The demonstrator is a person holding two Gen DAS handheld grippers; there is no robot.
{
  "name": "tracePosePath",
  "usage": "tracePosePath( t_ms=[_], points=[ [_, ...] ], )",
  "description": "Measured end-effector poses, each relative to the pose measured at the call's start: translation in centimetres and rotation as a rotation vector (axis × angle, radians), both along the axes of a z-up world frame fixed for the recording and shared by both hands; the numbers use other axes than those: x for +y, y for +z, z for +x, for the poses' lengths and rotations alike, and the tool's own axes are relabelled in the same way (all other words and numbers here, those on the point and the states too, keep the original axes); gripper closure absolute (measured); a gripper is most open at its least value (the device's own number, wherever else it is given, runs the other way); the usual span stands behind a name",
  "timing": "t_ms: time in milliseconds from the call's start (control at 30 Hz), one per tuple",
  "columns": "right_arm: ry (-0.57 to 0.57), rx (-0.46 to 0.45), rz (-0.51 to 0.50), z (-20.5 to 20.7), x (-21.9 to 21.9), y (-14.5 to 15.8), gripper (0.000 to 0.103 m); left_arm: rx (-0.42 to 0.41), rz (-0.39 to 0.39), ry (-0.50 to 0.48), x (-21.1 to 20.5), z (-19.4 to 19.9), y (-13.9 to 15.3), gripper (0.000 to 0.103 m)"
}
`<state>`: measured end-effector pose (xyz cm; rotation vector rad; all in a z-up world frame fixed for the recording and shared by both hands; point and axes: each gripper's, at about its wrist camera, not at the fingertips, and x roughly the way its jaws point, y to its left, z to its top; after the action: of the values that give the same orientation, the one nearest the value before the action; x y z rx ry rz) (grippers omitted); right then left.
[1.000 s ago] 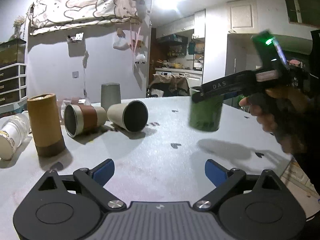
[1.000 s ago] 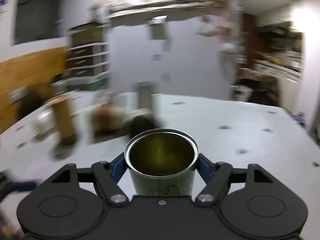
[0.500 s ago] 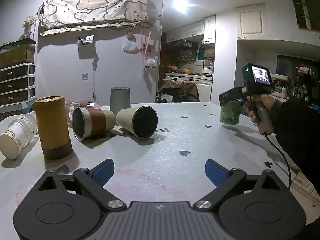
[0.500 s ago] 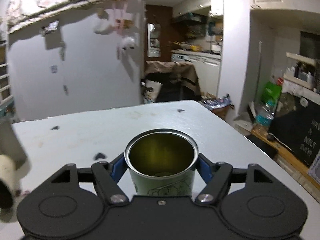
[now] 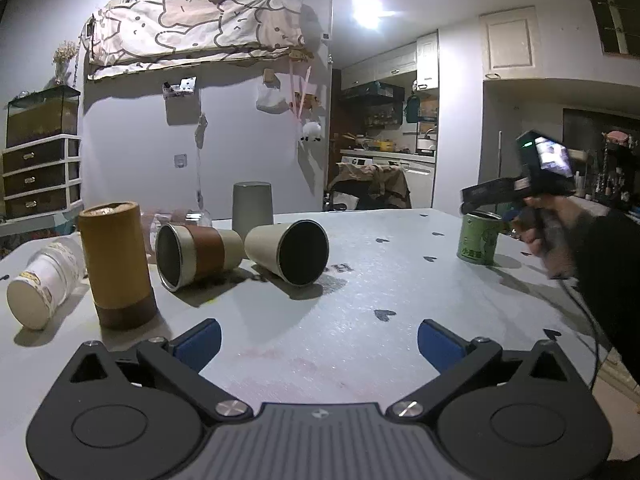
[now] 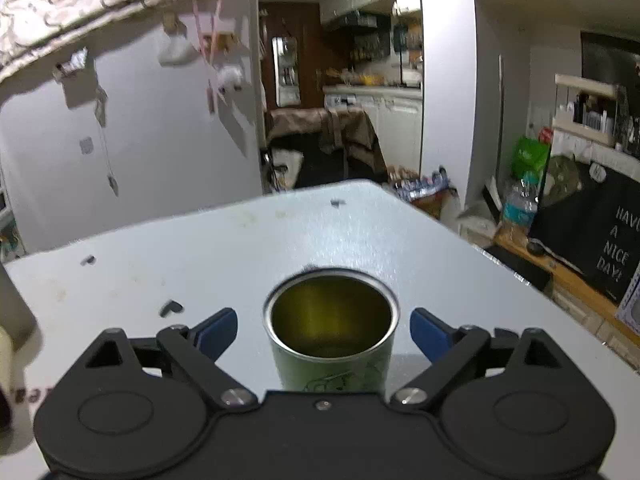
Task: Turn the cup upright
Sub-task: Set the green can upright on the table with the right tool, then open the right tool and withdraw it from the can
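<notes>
The right gripper (image 6: 324, 330) has its jaws spread wide, blue pads clear of the green cup (image 6: 332, 332) on both sides. That cup stands upright, mouth up, on the white desk (image 6: 240, 248) near its right edge. The left gripper (image 5: 319, 340) is wide too, holding nothing. Beyond it lie a beige cup (image 5: 288, 251) and a brown-banded cup (image 5: 196, 254) (both on their sides).

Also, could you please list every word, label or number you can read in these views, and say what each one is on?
"HAVE A NICE DAY!": black sign right of the table.
Green cup: label characters too small to read.
Mirrored print on the table: too blurred.
Toppled white bottle: label unreadable.
</notes>
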<state>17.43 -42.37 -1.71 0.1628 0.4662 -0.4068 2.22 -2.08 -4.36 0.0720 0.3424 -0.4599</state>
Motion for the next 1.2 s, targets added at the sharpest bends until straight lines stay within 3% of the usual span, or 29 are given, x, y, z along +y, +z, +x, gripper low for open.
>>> tracePosePath(
  t_ms=[300, 567, 1200],
  points=[
    [0.085, -0.085, -0.042, -8.8, 5.1, 1.0, 0.006, -0.01, -0.013, 0.047, -0.5, 1.4, 0.9, 0.0],
    [0.117, -0.141, -0.038, -15.6, 8.7, 0.1, 0.004, -0.044, -0.001, 0.021, -2.5, 2.1, 2.1, 0.0],
    [0.144, -0.137, -0.082, -22.1, 13.1, -1.5, 0.001, -0.033, 0.002, 0.041, -4.2, 2.2, 1.5, 0.0]
  ],
)
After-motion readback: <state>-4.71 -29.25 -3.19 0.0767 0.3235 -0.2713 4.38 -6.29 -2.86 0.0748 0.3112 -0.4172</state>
